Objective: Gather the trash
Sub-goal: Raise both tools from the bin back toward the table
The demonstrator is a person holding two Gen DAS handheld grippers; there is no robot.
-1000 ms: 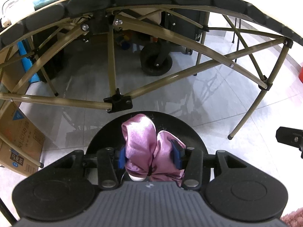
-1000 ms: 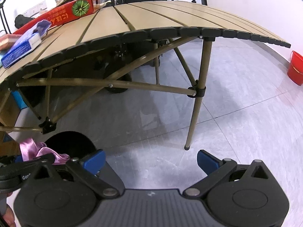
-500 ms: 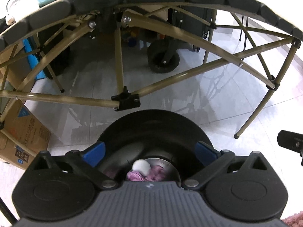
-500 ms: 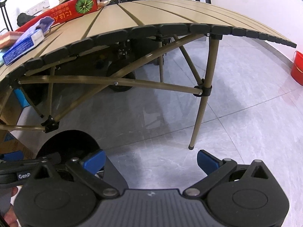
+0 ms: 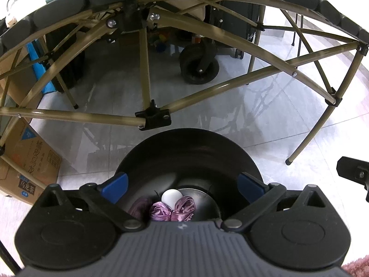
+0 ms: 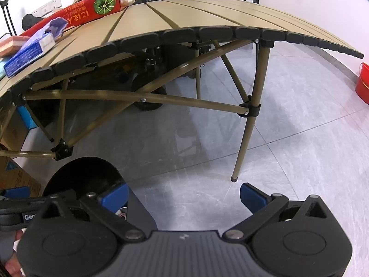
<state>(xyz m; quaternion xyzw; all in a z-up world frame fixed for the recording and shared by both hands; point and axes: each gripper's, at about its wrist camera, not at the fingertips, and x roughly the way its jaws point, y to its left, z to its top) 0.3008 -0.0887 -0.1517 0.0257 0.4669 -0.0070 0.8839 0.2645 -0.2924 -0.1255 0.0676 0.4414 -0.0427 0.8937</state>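
Note:
A round black trash bin (image 5: 184,152) stands on the floor by the folding table. At its bottom lie a crumpled shiny purple cloth (image 5: 171,211) and a white ball (image 5: 171,196). My left gripper (image 5: 183,184) hangs over the bin's mouth, open wide, with nothing between its blue pads. In the right wrist view the same bin (image 6: 85,175) shows at the lower left, with the left gripper's body across it. My right gripper (image 6: 184,196) is open and empty above the bare floor to the right of the bin.
A tan slatted folding table (image 6: 184,16) with a brace frame (image 5: 152,117) rises just behind the bin. On it lie a red carton (image 6: 92,11) and a blue tissue pack (image 6: 30,50). A cardboard box (image 5: 25,168) stands left, a red bucket (image 6: 363,83) far right.
The left gripper opened wide and let go of the purple cloth, which fell to the bottom of the bin. The right gripper stayed where it was, open.

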